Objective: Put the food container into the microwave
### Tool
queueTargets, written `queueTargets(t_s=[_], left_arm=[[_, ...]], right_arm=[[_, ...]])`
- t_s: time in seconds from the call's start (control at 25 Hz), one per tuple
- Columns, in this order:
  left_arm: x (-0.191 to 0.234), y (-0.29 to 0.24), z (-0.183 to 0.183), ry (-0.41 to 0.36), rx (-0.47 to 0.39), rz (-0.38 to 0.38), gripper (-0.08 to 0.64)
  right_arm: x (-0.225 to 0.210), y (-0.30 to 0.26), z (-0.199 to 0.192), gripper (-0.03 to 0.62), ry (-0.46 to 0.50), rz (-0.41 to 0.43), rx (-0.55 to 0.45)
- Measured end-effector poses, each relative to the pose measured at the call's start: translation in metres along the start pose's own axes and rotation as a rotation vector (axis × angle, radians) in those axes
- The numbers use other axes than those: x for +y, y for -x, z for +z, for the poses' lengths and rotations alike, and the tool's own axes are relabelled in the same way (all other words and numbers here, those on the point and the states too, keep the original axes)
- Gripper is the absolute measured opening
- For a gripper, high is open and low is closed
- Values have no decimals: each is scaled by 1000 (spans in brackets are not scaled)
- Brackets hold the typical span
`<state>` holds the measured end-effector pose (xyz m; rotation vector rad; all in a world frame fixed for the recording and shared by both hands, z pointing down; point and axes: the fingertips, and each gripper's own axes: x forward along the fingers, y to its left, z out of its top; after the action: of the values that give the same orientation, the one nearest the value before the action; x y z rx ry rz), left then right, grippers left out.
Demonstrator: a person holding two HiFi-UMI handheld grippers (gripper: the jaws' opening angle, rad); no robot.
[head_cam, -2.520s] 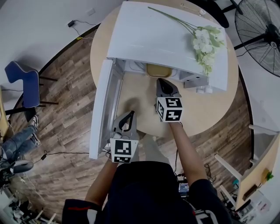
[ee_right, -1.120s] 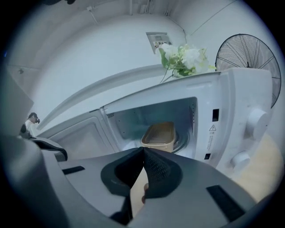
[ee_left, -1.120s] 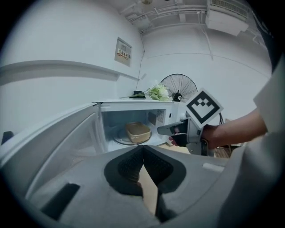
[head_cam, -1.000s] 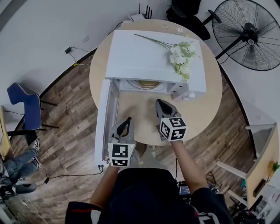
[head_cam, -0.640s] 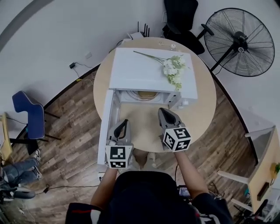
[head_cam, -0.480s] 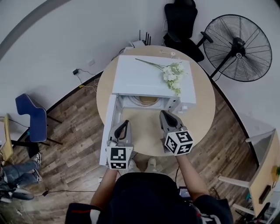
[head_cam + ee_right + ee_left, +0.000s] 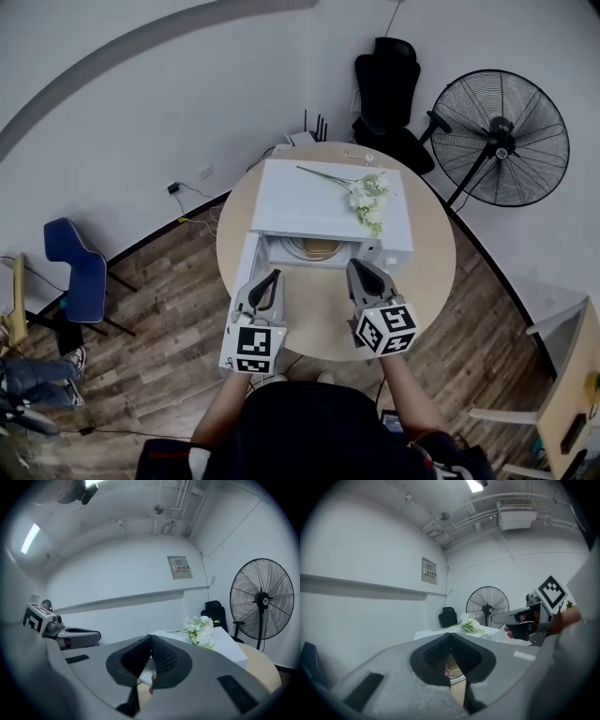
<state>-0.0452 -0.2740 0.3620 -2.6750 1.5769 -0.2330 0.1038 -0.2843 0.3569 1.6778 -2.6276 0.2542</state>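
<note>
Microwave (image 7: 323, 192) stands on a round surface (image 7: 427, 272) with its door (image 7: 247, 261) swung open to the left and the food container (image 7: 319, 248) already inside. Both the left gripper (image 7: 273, 278) and the right gripper (image 7: 358, 268) hover above the near edge, jaws pressed together and holding nothing. The open door juts toward the left edge. A careless nudge from the left gripper could, by the look of it, slam the door or shift the oven and tip the flowers (image 7: 367, 197) off its top. The oven's roof hides most of the container, so how it sits cannot be told.
</note>
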Motion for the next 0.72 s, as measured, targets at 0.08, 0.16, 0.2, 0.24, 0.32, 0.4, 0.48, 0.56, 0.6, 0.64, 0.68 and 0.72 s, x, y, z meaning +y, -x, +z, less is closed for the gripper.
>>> queueTargets(t_s=[0.08,0.16,0.2,0.24,0.32,0.4,0.48,0.56,0.6,0.64,0.68,0.72], left_arm=[[0,2,5,-7,-9,-6,15],[-1,3,10,-16,-15,-9,15],[-1,4,12,-21,-16,-9,14],[-1,4,13,-25,-18,-8,15],[-2,5,16,-31,-21,-5,15],[-3,6,17,-35,-23,-5,15],[-4,7,19,-39,-25,-3,15],[-5,8,20,-44,-27,0,15],[-5,9,20,-45,-28,1,15],[-6,9,21,-46,-28,2,15],[-7,10,21,-45,-29,2,15],[-8,10,21,-44,-30,3,15]], right_arm=[[3,3,8,11,8,-1,-19],[4,6,15,11,16,-2,-34],[4,7,16,11,20,-3,-37],[5,8,18,11,23,-3,-40],[5,9,19,11,19,-1,-47],[7,12,21,11,18,4,-58],[10,13,23,11,34,8,-66],[14,14,24,11,47,14,-70],[16,14,24,11,50,17,-71],[17,15,24,11,52,19,-72],[18,15,24,11,52,21,-72],[18,16,23,11,52,22,-72]])
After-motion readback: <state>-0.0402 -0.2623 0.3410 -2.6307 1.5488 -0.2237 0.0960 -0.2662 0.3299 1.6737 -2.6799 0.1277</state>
